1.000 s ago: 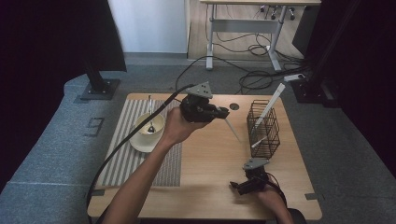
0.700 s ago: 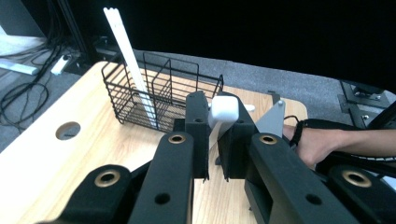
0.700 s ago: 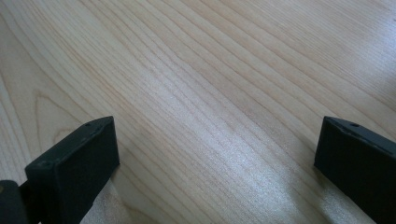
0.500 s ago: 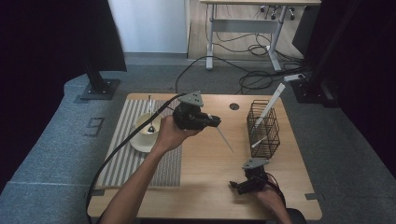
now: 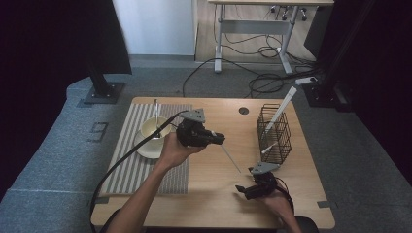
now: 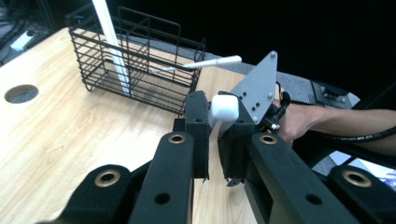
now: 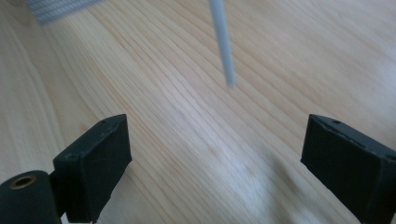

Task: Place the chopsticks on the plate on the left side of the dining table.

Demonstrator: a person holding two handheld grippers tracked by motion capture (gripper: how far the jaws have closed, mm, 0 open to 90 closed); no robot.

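White chopstick [image 5: 230,158] clamped in left hand-held gripper [image 5: 219,139].

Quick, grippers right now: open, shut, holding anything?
Left gripper: shut on the white chopstick.
Right gripper: open, holding nothing, jaws just been closing slightly.

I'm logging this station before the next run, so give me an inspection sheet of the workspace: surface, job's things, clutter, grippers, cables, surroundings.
Surface: wooden table with a round hole; striped mat on its left part.
Job's things: white chopstick; wire basket with two more white sticks; bowl on a plate, a utensil in it.
Clutter: nothing seen.
Grippers: left gripper shut on the white chopstick, its tip angled down toward the right gripper, whose open, empty jaws have just been closing a little.
Cables: black cable trails from the left gripper; more on the floor.
Surroundings: grey floor, desk legs, black stands.
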